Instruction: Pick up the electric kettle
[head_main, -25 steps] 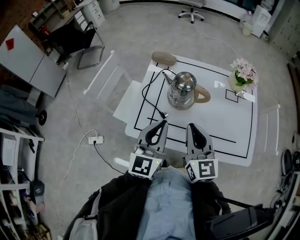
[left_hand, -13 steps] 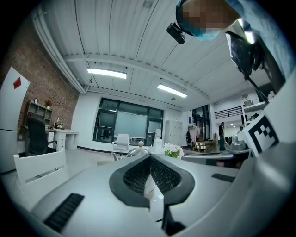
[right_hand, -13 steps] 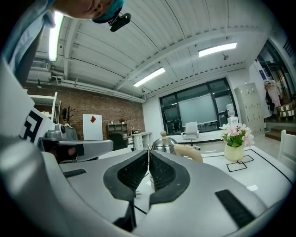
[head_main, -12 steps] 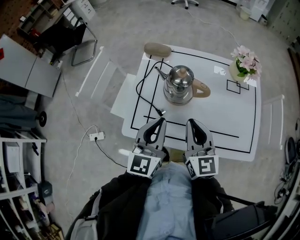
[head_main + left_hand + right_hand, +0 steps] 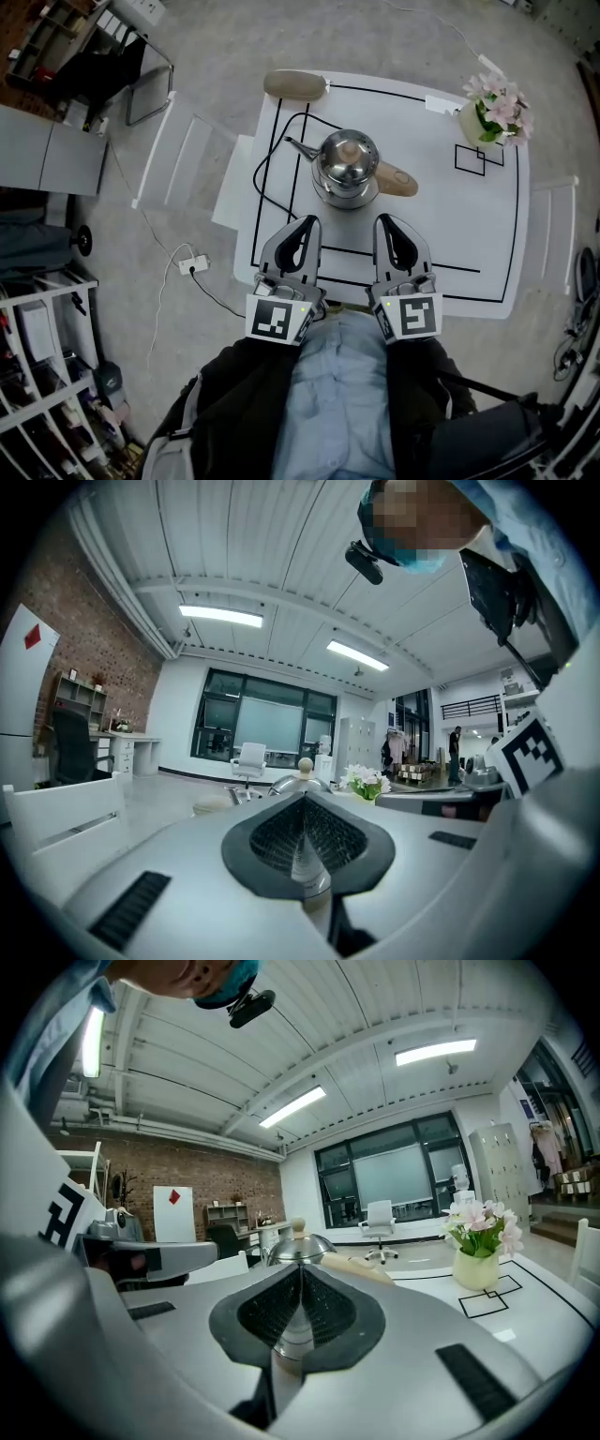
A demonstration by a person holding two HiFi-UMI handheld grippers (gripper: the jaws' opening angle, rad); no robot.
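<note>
Kettle (image 5: 348,169) mid-bench, both grippers clear of it.
The left gripper (image 5: 305,225) and right gripper (image 5: 387,225) hover side by side over the near edge of the white bench (image 5: 469,244), jaws clenched on nothing. The steel kettle stands beyond them, its handle turned toward the flower vase (image 5: 480,120) side.

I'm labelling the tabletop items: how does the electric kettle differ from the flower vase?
The electric kettle is shiny metal, while the flower vase is pale cream. The kettle stands near the table's middle, the vase at its far right corner. The kettle has a spout and a wooden handle, and the vase holds pink flowers. Both stand upright on the white table.
</note>
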